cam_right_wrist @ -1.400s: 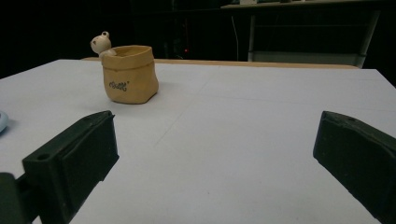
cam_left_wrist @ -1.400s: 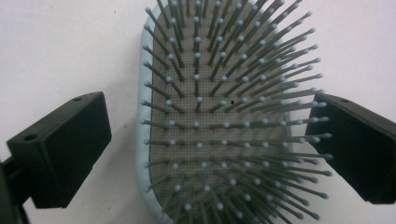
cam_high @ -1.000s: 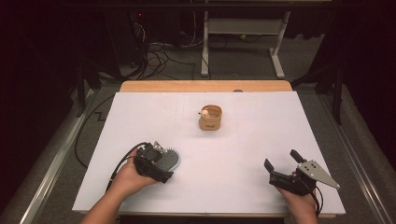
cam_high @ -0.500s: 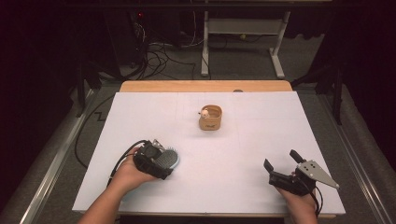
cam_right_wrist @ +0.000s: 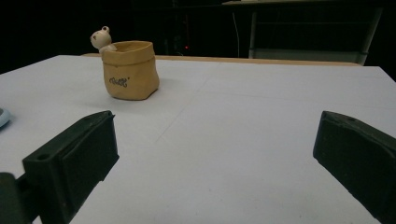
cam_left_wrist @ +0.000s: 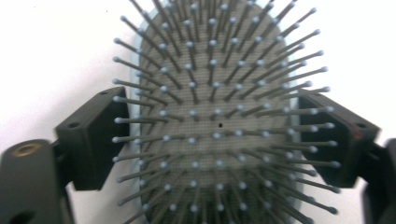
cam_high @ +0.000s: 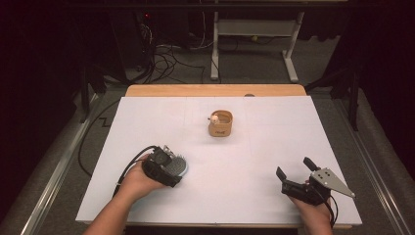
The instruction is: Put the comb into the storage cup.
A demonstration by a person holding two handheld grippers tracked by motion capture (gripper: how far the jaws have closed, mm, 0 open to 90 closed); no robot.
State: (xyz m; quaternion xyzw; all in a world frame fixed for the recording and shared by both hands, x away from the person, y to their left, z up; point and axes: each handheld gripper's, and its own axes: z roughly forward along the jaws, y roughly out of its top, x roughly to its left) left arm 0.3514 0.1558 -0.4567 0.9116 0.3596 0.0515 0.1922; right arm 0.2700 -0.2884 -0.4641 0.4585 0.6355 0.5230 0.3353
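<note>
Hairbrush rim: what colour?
Light blue rim on the hairbrush, grey pad and bristles; clearest in the left gripper view.

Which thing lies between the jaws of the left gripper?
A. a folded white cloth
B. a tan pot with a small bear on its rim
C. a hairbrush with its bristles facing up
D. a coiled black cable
C: in the left gripper view the hairbrush lies bristles up between the two black jaws of the left gripper, on the white table.
</note>
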